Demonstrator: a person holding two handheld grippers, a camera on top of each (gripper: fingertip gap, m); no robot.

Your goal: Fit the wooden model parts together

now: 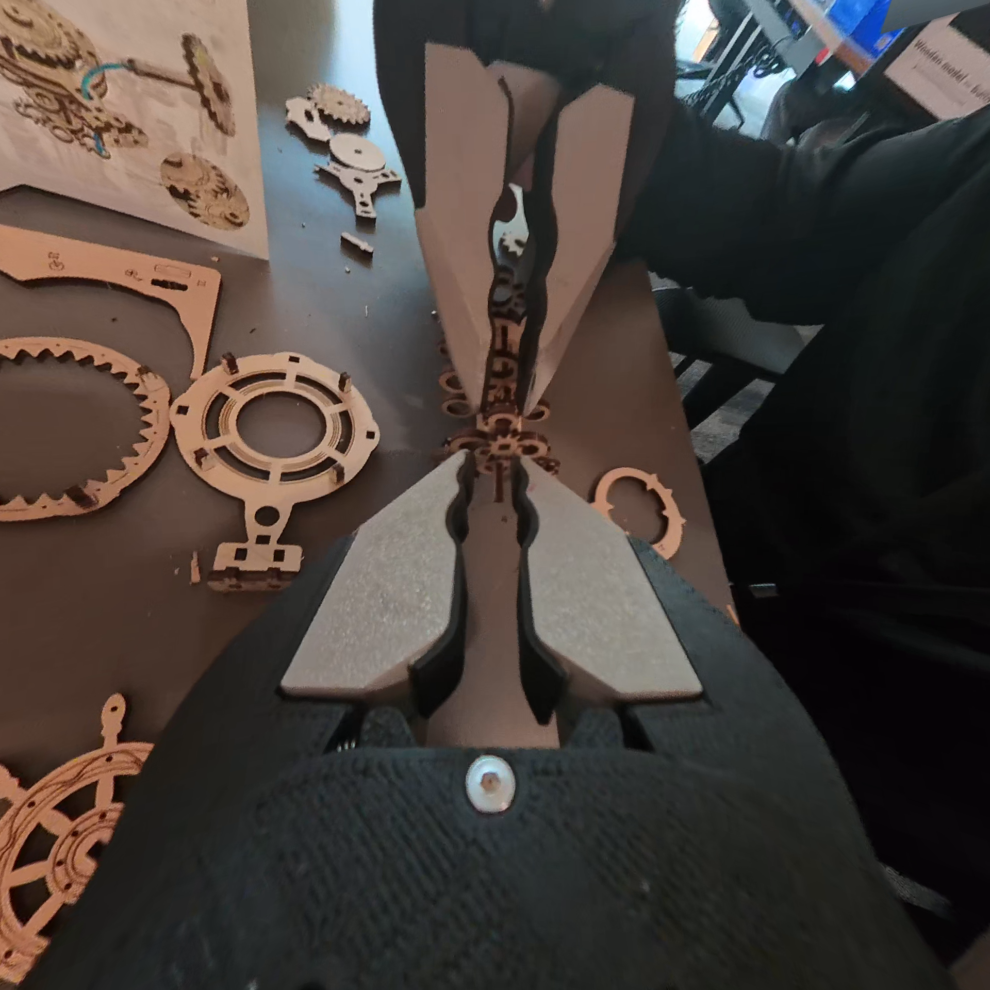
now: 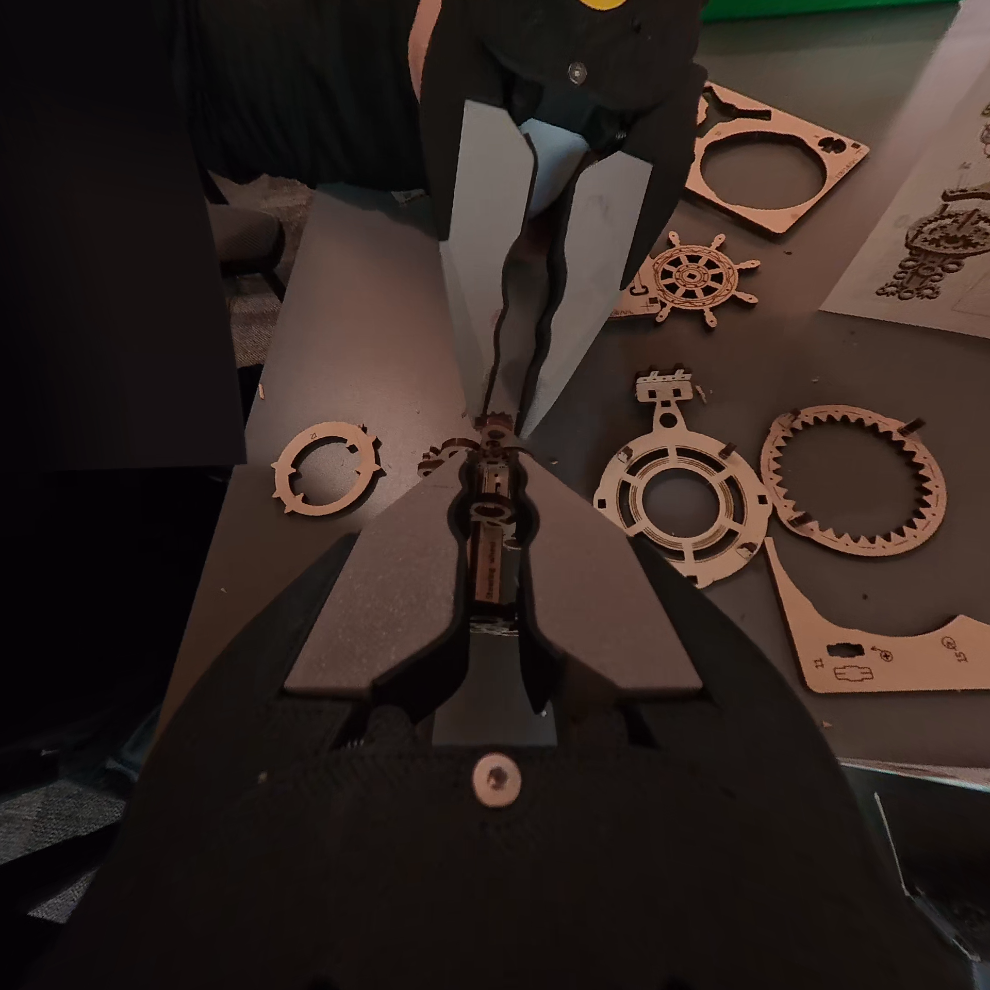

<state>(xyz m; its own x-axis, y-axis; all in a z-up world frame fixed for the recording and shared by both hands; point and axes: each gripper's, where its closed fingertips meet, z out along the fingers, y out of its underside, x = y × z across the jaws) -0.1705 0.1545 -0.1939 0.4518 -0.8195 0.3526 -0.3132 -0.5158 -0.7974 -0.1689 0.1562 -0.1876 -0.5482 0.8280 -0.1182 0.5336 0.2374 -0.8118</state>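
Left tongs (image 1: 493, 460) nearest, clamped on gear end of wooden model assembly (image 1: 501, 428), held above dark counter (image 1: 332, 321). Right tongs (image 2: 495, 455) opposite, clamped on assembly's long slotted body, tips nearly meeting left ones. Small spiked ring (image 2: 327, 469) lies just beside. Round spoked frame (image 1: 276, 423) and toothed ring (image 1: 80, 423) touch each other farther off; ship's wheel (image 2: 694, 278), instruction sheet (image 1: 134, 107) beyond.

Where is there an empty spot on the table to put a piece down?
Bare tabletop lies between the small notched ring and the table's near edge. It is crowded around the spoked ring frame, toothed ring and ship's wheel.
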